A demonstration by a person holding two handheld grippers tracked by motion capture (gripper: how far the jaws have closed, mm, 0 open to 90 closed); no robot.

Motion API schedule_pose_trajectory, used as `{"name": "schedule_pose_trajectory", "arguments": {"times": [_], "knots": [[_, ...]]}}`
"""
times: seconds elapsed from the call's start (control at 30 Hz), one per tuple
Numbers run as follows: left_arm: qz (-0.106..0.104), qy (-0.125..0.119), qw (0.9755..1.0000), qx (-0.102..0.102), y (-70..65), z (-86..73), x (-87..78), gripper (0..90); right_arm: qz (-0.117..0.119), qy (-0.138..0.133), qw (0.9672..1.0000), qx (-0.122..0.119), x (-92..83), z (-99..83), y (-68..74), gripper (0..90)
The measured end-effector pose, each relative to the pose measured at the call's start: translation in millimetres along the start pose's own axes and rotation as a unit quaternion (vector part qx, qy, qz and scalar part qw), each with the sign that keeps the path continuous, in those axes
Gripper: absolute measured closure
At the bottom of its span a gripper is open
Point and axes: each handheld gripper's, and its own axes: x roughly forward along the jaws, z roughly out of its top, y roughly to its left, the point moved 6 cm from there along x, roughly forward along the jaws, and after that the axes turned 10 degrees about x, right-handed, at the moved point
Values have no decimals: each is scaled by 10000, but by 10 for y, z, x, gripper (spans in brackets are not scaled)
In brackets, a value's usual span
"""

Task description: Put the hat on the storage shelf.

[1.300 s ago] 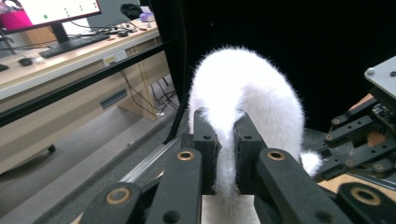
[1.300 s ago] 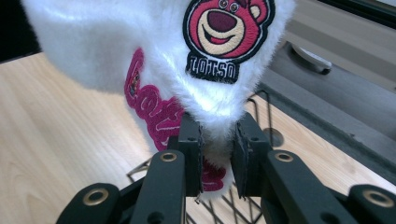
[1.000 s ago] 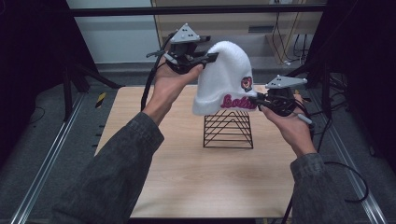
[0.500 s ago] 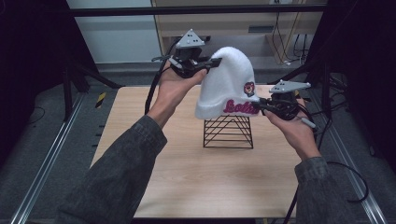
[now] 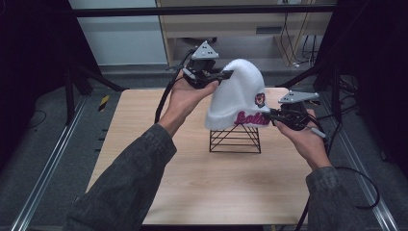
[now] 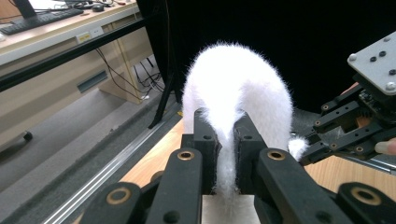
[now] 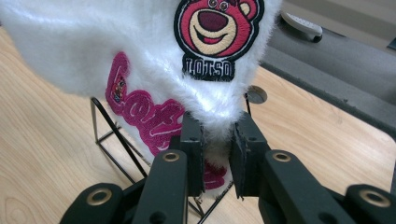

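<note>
Hanging just above the black wire stand (image 5: 235, 139) on the wooden counter (image 5: 144, 144), the white fuzzy hat (image 5: 238, 91) is pinched from both sides. The left gripper (image 6: 225, 140) clamps a fold near its crown, up and away from the stand; the right gripper (image 7: 215, 135) clamps its lower rim, below the bear patch (image 7: 218, 28) and beside pink lettering (image 7: 149, 112).
</note>
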Motion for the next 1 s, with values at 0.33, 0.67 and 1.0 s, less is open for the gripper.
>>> {"name": "schedule_pose_trajectory", "arguments": {"times": [0.33,0.67,1.0], "knots": [[-93,152,9998,56,-80,-149,115,828,-100,172,9998,79,78,-199,-35,771],[-207,331,9992,54,-152,-389,216,828,-141,365,9992,123,193,-432,-54,770],[-300,421,9987,21,-201,-529,268,827,-155,537,9983,139,267,-581,-42,767]]}}
